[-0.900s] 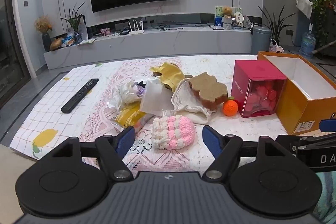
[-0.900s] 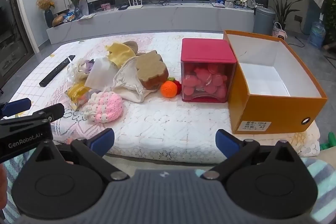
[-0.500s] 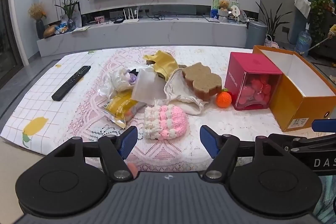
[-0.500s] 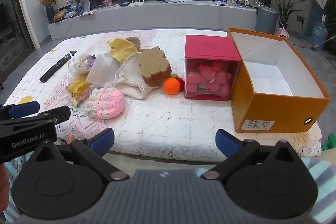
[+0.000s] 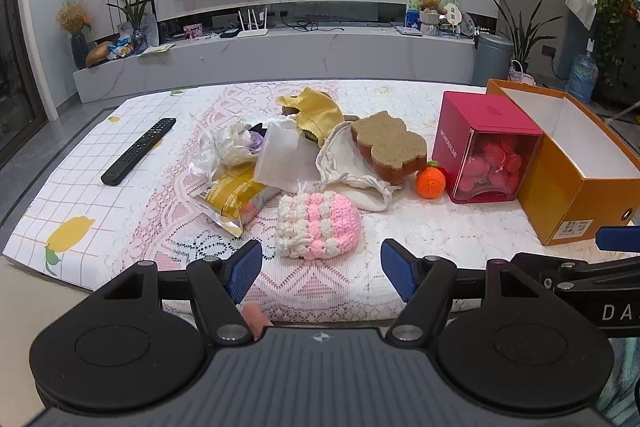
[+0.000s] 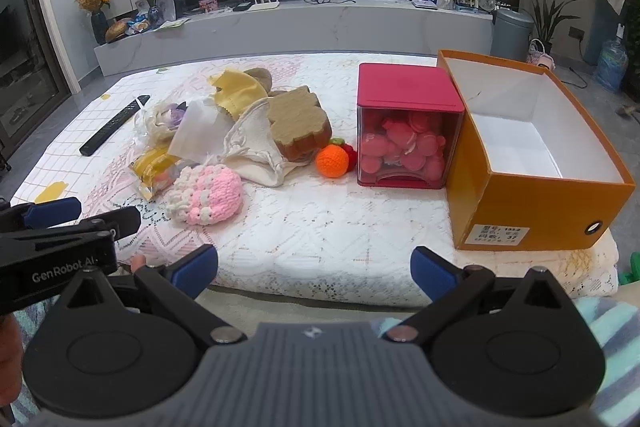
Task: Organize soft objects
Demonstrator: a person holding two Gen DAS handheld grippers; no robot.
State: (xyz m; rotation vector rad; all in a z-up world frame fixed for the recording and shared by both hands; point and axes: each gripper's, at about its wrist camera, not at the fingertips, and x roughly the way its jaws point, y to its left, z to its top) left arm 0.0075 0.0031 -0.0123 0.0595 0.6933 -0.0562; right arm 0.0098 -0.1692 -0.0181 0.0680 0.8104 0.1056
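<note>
Both grippers hang over the near edge of the table with their jaws wide apart and nothing between them: the left gripper [image 5: 321,269] points at the pink-and-white crocheted pouch [image 5: 318,225], which lies just beyond its blue pads, and the right gripper [image 6: 314,267] faces a bare stretch of the lace tablecloth [image 6: 340,227]. Behind the one pouch sits a heap of soft things: one yellow snack packet [image 5: 234,194], one clear bag of pale flowers [image 5: 236,147], one white cloth bag [image 5: 286,159], one cream drawstring bag [image 5: 346,169], one yellow cloth [image 5: 318,113] and one brown bear-shaped sponge [image 5: 388,147] resting on the cream bag. Just right of the sponge lies one orange crocheted fruit [image 6: 332,161], with something small and red tucked behind it. There are two containers: one red box with a clear front [image 6: 410,131], holding a heap of pink pieces, and beside it, touching, one open orange cardboard box [image 6: 536,203]. One black remote [image 5: 139,151] lies well apart on the left.
</note>
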